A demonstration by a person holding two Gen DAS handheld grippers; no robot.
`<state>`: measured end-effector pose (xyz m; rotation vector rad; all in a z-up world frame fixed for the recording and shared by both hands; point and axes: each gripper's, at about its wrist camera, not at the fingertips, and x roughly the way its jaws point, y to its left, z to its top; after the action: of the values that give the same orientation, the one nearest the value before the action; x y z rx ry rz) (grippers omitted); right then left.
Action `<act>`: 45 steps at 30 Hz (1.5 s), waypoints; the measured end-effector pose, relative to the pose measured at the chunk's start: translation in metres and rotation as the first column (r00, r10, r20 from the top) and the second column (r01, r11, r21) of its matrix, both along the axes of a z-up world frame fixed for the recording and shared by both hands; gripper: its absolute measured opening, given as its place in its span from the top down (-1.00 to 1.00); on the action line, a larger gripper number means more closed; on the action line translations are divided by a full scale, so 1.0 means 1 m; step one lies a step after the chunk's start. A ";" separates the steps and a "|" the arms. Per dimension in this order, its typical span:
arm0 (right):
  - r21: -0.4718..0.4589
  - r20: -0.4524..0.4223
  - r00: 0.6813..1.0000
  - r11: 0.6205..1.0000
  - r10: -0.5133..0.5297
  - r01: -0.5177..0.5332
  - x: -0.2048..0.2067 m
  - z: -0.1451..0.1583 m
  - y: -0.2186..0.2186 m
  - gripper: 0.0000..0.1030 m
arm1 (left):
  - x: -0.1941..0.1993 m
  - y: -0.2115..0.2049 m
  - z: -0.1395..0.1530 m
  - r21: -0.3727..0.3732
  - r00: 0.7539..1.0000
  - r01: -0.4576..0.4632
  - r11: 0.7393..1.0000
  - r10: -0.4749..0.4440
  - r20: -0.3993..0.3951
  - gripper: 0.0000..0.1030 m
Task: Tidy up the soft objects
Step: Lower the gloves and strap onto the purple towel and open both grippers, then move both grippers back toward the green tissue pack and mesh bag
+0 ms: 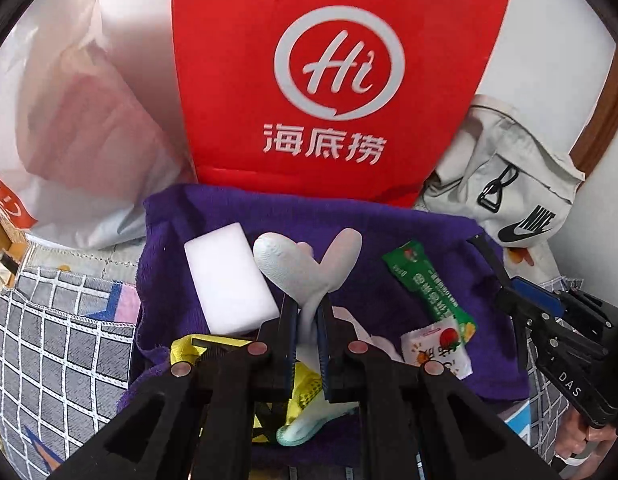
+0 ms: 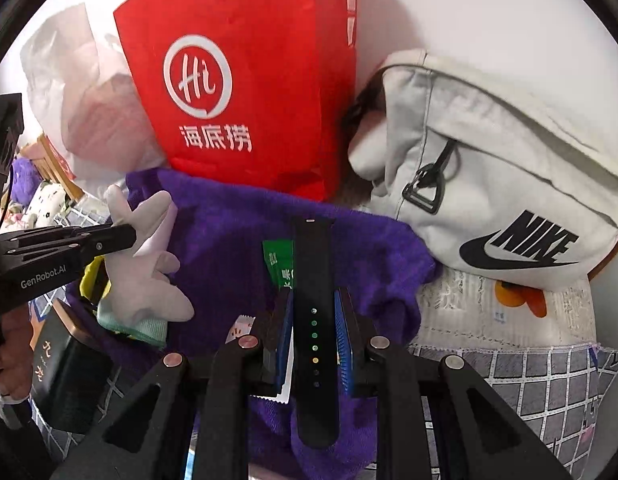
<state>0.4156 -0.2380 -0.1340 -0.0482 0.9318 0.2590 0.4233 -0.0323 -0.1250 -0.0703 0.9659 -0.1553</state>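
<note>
My left gripper (image 1: 308, 312) is shut on a white glove (image 1: 305, 264), held above a purple towel (image 1: 237, 216); the glove's fingers stick up past the tips and its green cuff hangs below. In the right wrist view the left gripper (image 2: 133, 236) holds the same glove (image 2: 149, 280) at the left. My right gripper (image 2: 313, 308) is shut on a black watch strap (image 2: 312, 264) with a row of holes, above the towel (image 2: 229, 232). The right gripper (image 1: 505, 288) also shows at the right edge of the left wrist view. A white sponge block (image 1: 229, 280) lies on the towel.
A red paper bag (image 1: 333, 80) stands behind the towel. A white Nike bag (image 2: 489, 184) lies to the right, a white plastic bag (image 1: 69, 120) to the left. A green sachet (image 1: 429, 284) and a white snack packet (image 1: 441, 348) lie on the towel. A grey checked sheet (image 1: 61, 344) lies underneath.
</note>
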 end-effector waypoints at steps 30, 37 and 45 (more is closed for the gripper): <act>0.024 -0.191 0.982 1.000 -0.004 0.009 0.019 -0.047 0.001 0.60 | 0.004 0.013 -0.003 -0.005 0.999 -0.022 1.000 0.022 -0.035 0.33; 0.025 -0.160 0.987 1.000 -0.006 0.010 0.010 -0.032 0.001 0.18 | -0.004 0.017 0.012 0.012 0.999 -0.041 0.999 0.041 -0.014 0.02; 0.061 -0.095 0.995 0.997 -0.040 0.045 -0.026 0.000 -0.008 -0.05 | -0.038 0.014 0.033 0.025 0.999 -0.033 0.999 0.033 0.015 0.02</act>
<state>0.3899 -0.2459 -0.1335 0.0425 1.0160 0.2529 0.3849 -0.0180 -0.0919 -0.0617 0.9517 -0.1133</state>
